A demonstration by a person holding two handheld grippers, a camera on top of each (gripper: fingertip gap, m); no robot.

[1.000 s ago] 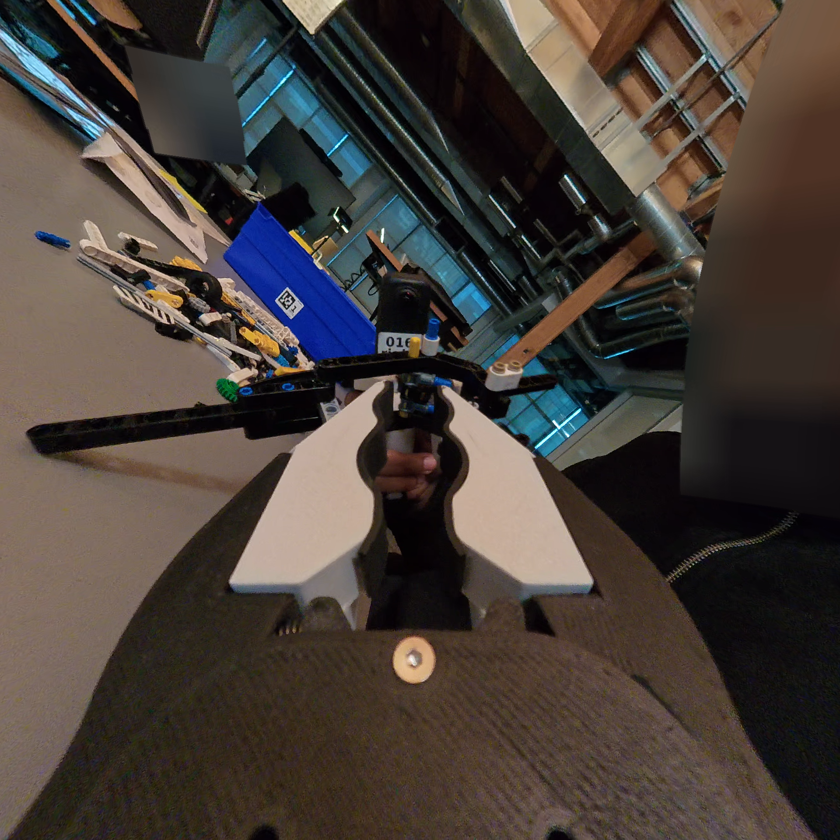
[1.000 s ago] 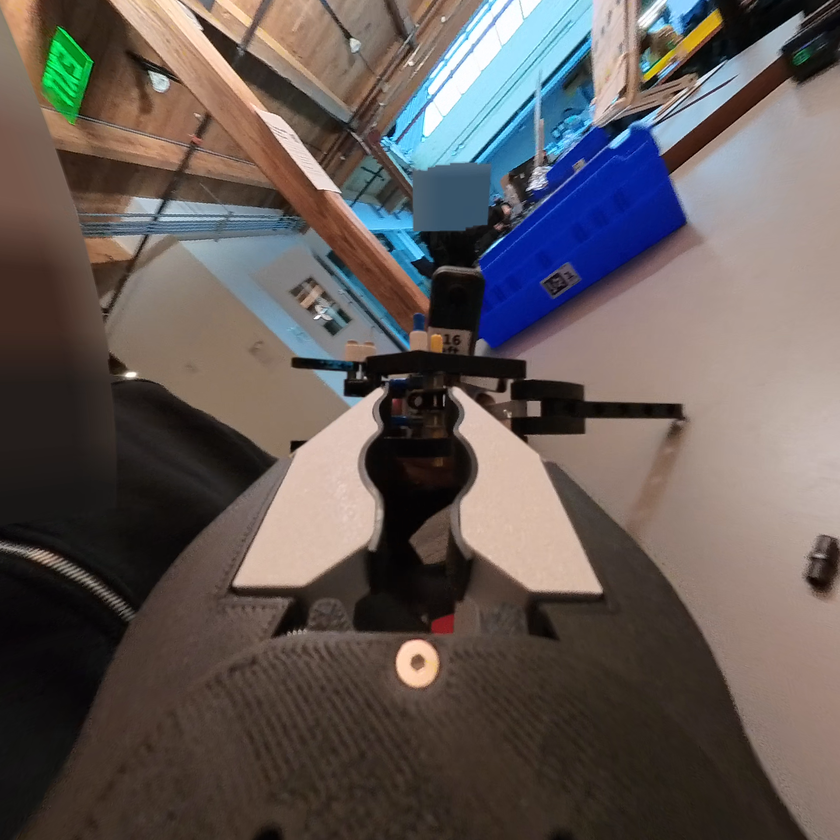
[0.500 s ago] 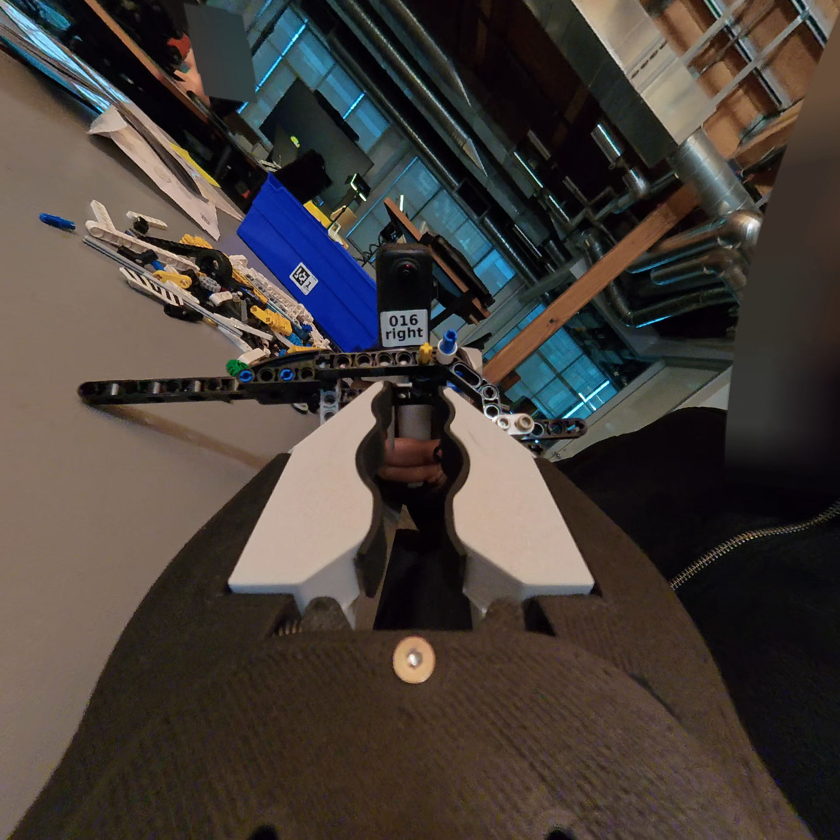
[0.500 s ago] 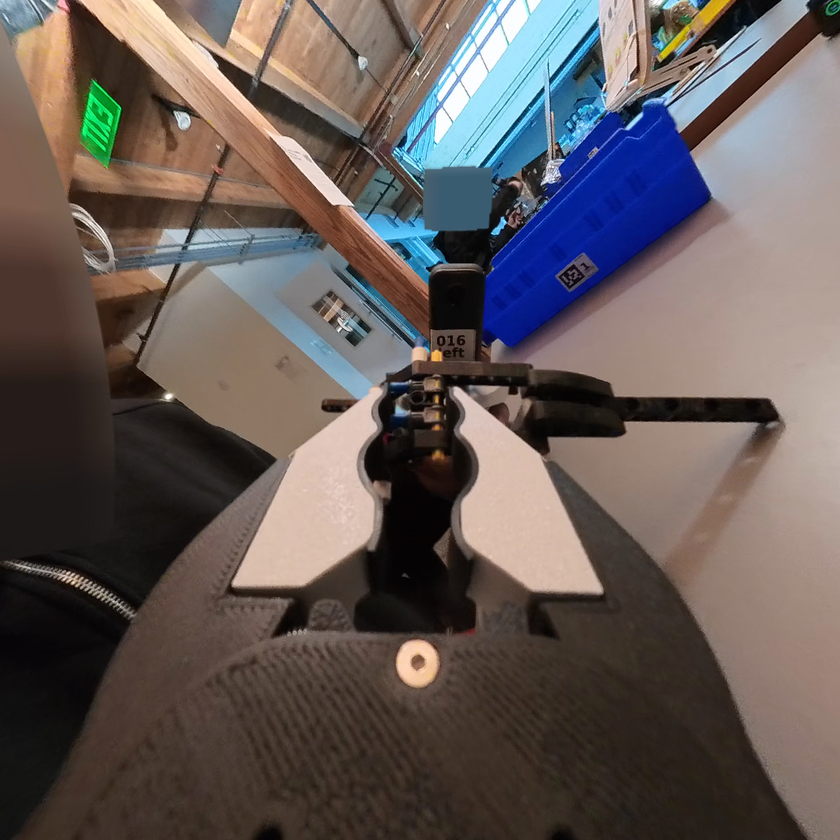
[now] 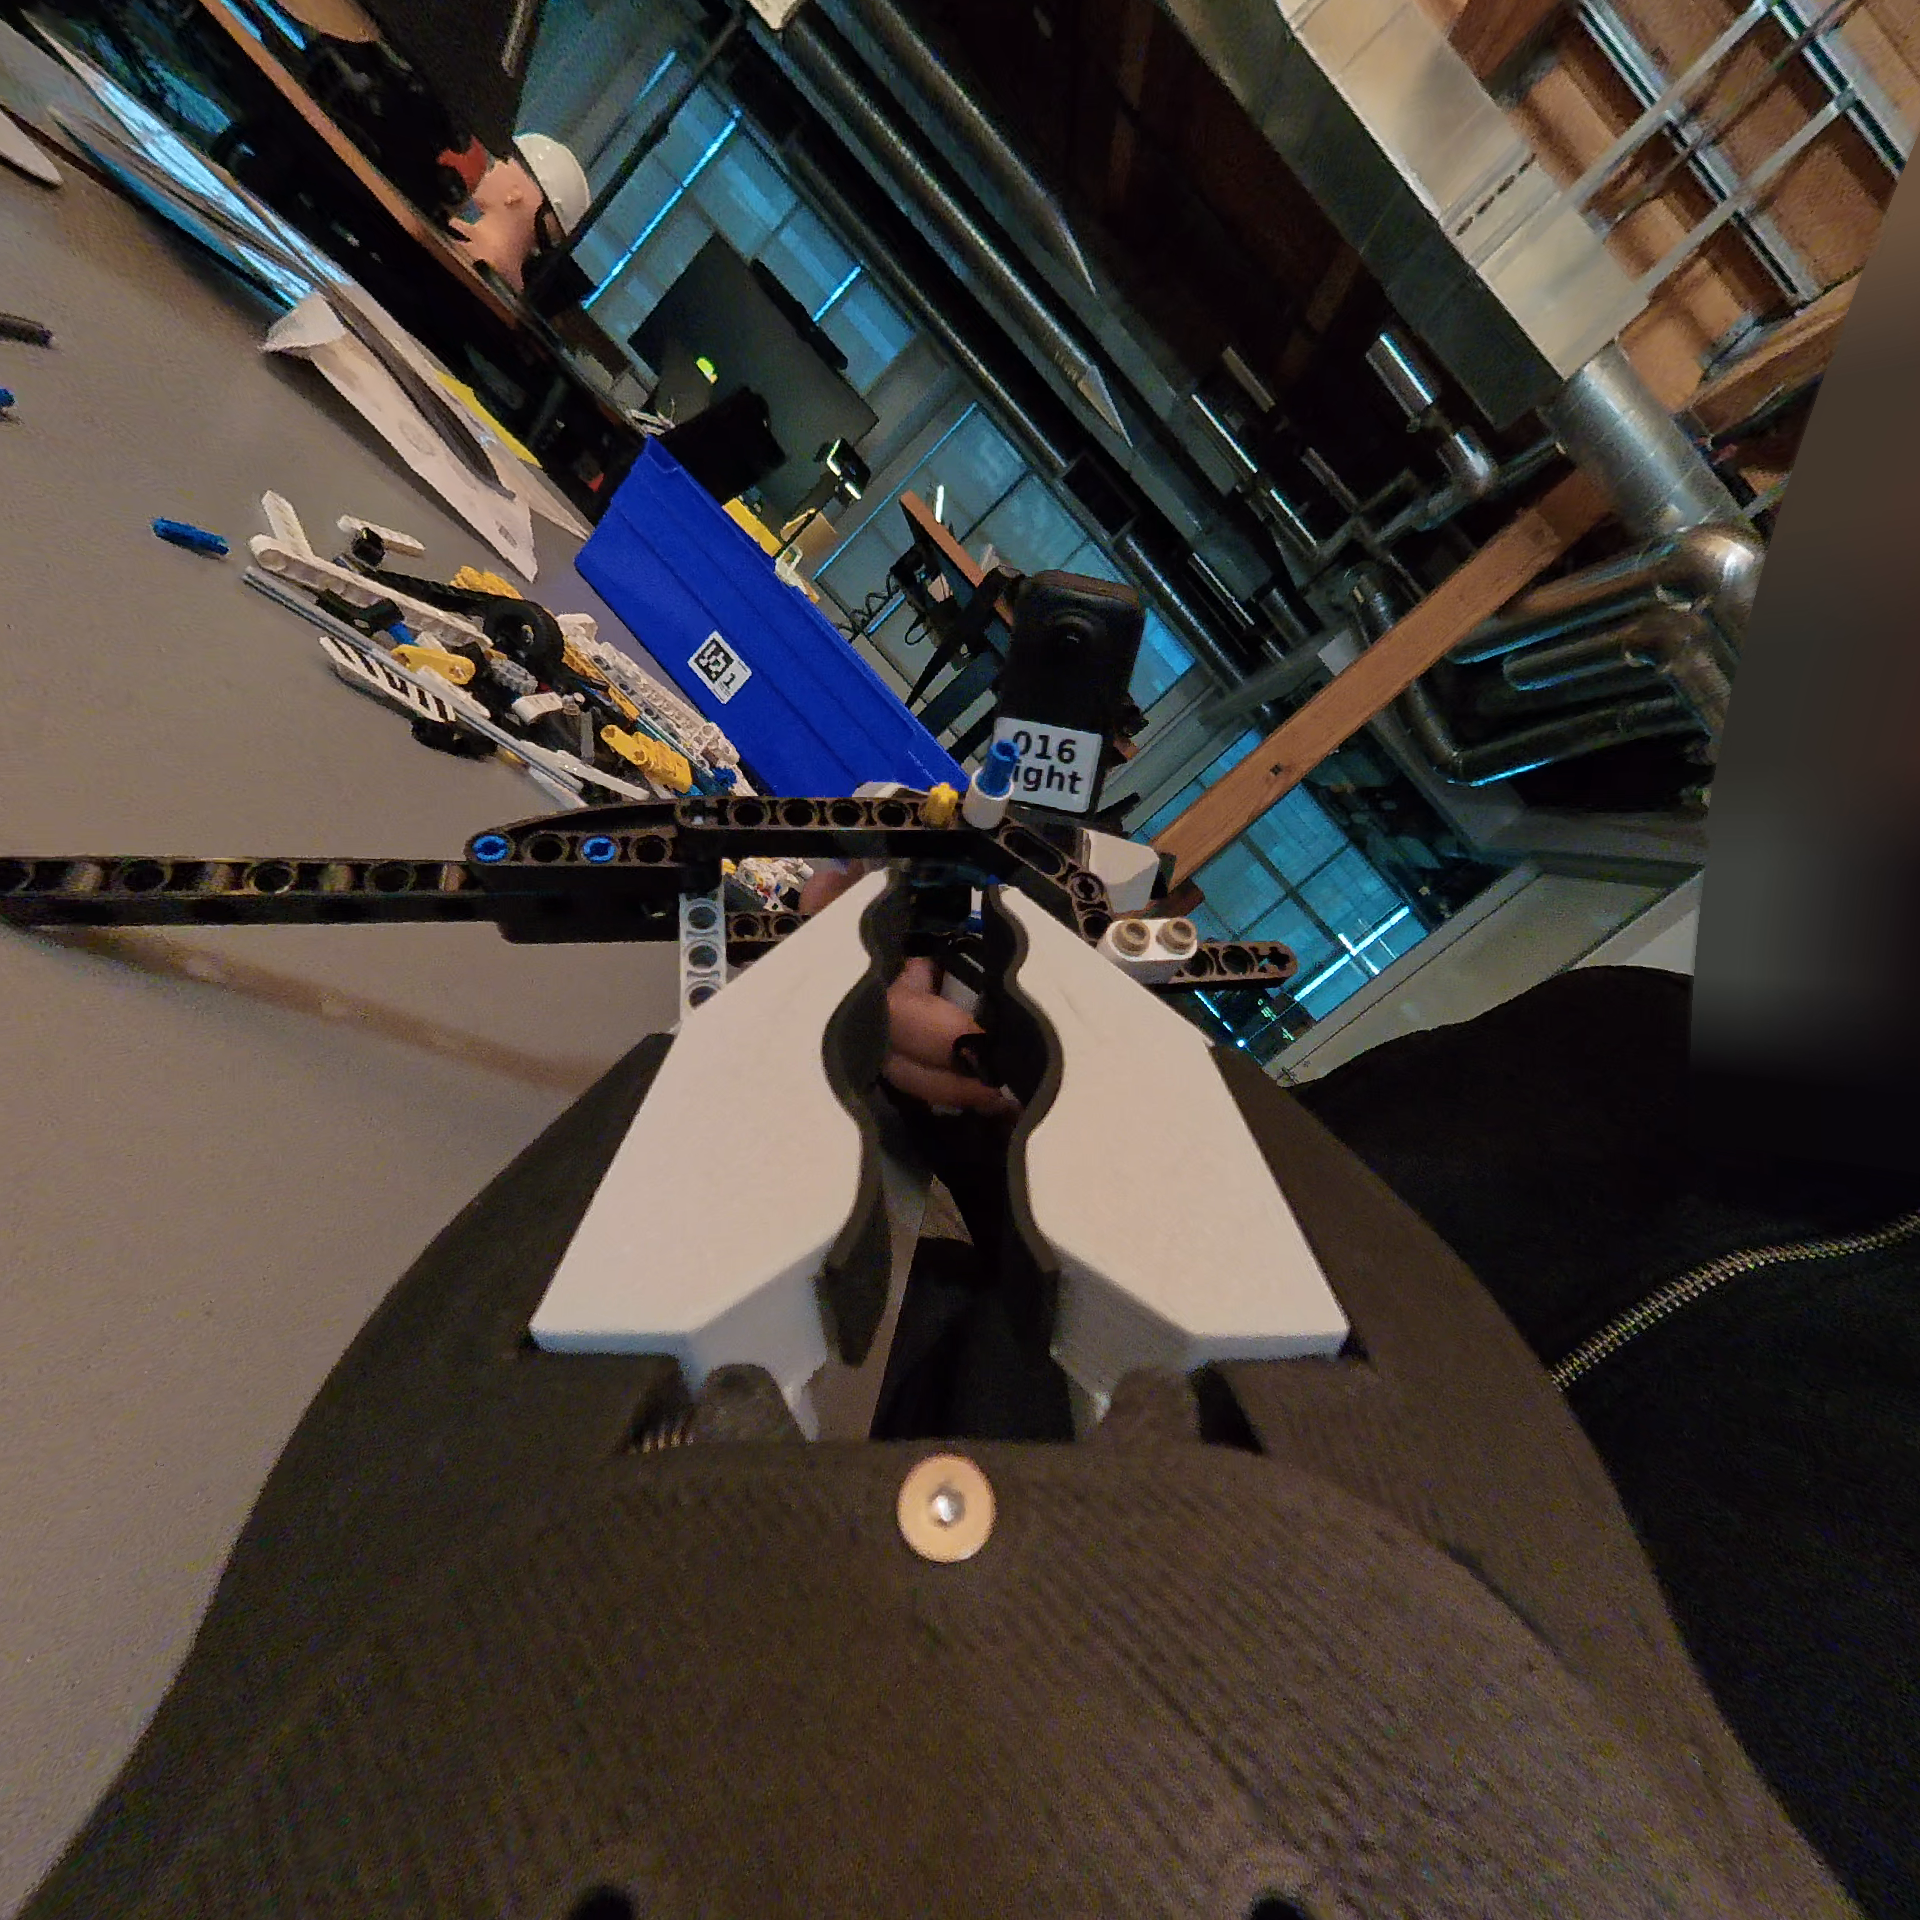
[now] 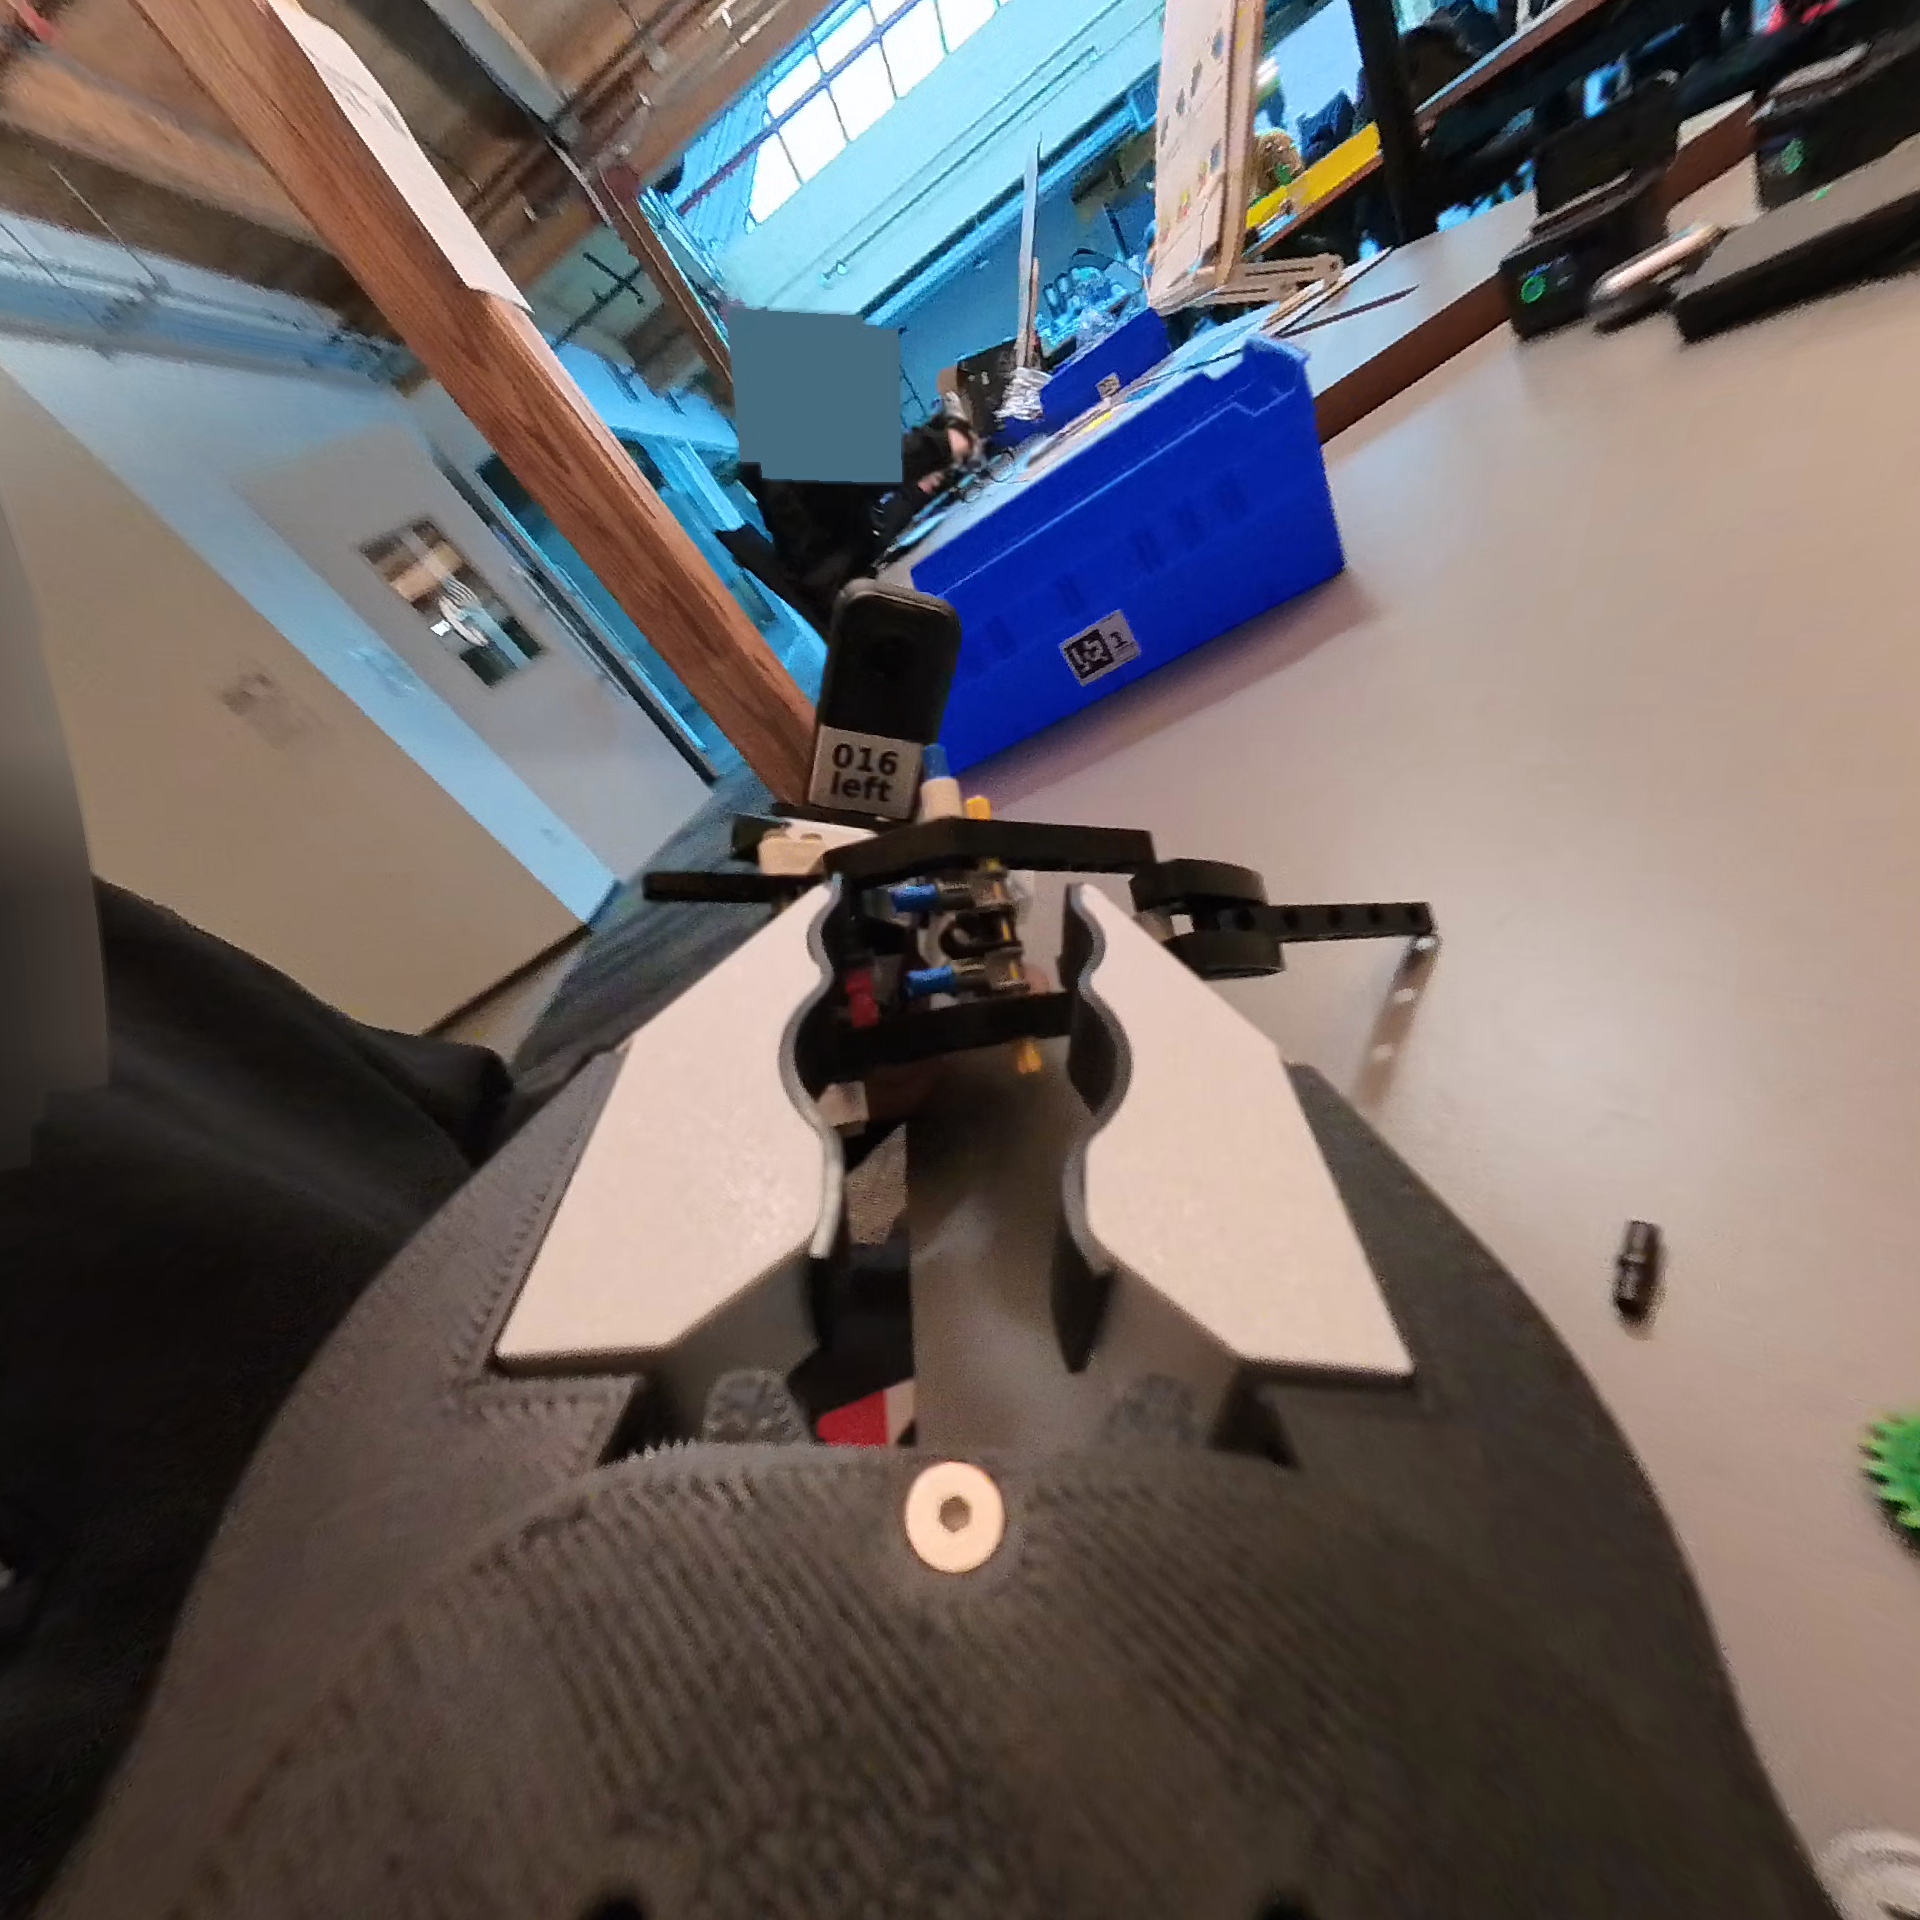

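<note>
Pinching the black toy-brick frame [image 5: 790,831] with my left gripper [image 5: 940,904], I spread my right gripper [image 6: 951,914] around it; a blue bin [image 5: 748,644] sits at eleven o'clock.

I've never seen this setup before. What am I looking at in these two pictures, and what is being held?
There is no robot arm. A person holds a two-finger gripper in each hand, and each carries a camera looking along its white fingers. One picture comes from the left gripper, the other from the right gripper, and the two face each other. Between them is a black toy-beam assembly. The left gripper's fingers are closed on it. The right's stand wide, with a gap beside it. On the grey table lie loose building pieces, a blue bin and a small black pin.
</note>
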